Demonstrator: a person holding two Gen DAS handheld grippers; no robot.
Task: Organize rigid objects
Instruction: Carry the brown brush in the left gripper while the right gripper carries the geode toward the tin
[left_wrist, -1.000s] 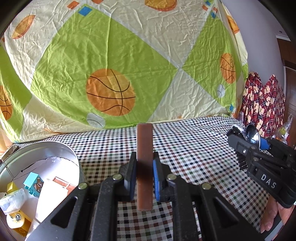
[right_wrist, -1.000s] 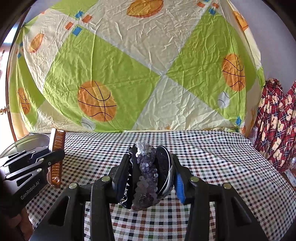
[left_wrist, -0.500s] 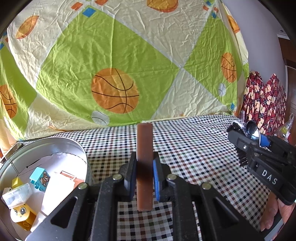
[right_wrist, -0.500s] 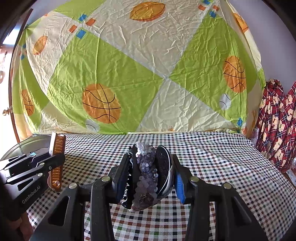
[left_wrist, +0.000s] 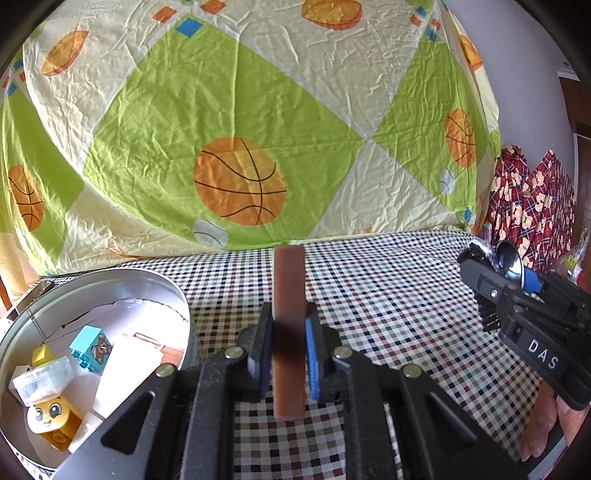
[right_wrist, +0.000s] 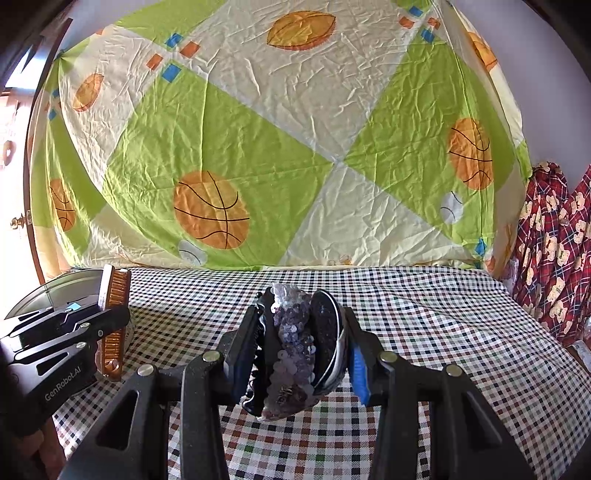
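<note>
Two readable markings: "DAS" on right gripper (left_wrist: 517, 291) body, right edge of left wrist view; "GenRobot.AI" on left gripper (right_wrist: 110, 325) body, lower left of right wrist view. Left gripper clamped tight on upright brown comb (left_wrist: 289, 325), frame centre. Right gripper closed on purple sequinned hair claw (right_wrist: 295, 347), frame centre, above checkered tablecloth (right_wrist: 424, 317). Round metal tin (left_wrist: 177, 295) at lower left holds blue bear block (left_wrist: 90, 347), yellow toy block (left_wrist: 51, 417), white pieces. Basketball-print sheet (left_wrist: 236, 129) fills background; red patterned fabric (right_wrist: 554, 251) at right edge.
</note>
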